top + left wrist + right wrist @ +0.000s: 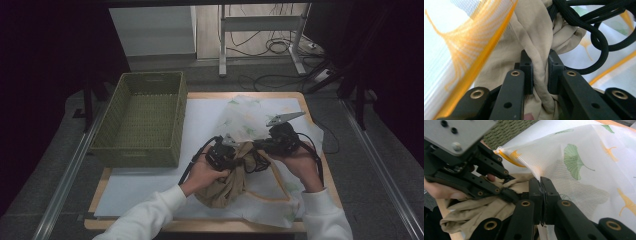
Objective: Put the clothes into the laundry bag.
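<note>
At the near edge of the table [200, 224], two white sleeves come in, each hand carrying a gripper. The left gripper [540, 75] is clamped on a bunched fold of the beige cloth [534, 37], a soft, creased fabric that lies heaped near the front middle of the table. The left gripper view shows that pinch close up, the fold squeezed between the two black pads, with a loop of braided black cable [599, 40] behind it. The right gripper [541, 195], jaws pressed together, nips the edge of the mesh bag [579, 170]; its own view reveals the fine white netting, the green and orange ginkgo-leaf print and the orange trim, which the high view blurs into a pale sheet. From above, the bag spreads over a white mat on the wooden tabletop. To the left stands a woven olive basket [165, 145], rectangular with handle slots. Beyond are a grey floor, desk legs and loose cables in a dim room.
</note>
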`<state>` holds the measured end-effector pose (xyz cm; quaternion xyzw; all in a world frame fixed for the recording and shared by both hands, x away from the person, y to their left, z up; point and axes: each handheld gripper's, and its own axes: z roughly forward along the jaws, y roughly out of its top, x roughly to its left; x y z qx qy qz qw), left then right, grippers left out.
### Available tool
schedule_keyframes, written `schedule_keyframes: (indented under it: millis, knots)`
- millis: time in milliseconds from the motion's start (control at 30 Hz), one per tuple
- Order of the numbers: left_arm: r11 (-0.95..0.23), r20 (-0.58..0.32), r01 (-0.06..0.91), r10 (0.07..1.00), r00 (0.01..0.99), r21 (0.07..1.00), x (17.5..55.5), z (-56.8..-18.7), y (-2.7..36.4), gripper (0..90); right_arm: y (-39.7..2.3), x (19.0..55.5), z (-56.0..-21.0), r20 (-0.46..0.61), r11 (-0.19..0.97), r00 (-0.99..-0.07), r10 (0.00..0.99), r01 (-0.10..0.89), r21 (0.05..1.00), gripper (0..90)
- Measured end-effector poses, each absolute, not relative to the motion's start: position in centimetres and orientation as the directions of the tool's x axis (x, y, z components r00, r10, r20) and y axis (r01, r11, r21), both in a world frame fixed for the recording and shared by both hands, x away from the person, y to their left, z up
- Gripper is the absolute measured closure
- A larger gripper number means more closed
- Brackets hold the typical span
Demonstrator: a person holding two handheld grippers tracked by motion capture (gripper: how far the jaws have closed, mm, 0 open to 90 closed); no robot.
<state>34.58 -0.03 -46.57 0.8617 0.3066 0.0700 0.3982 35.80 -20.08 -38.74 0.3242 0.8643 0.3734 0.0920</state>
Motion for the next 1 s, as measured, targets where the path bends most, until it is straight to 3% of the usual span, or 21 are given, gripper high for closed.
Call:
schedule_keyframes:
  millis: [567, 1000]
  knots:
    - [-0.506, -0.085, 0.455, 0.596, 0.799, 0.733, 35.4, -47.3, -1.9, 78.5, -19.9, 35.7, -38.7, 0.083, 0.515, -0.776, 0.625, 0.490, 0.704, 86.8]
    - [-0.492, -0.120, 0.471, 0.587, 0.800, 0.732, 35.5, -47.9, -2.0, 77.3, -20.2, 35.9, -39.0, 0.092, 0.512, -0.772, 0.629, 0.500, 0.699, 86.9]
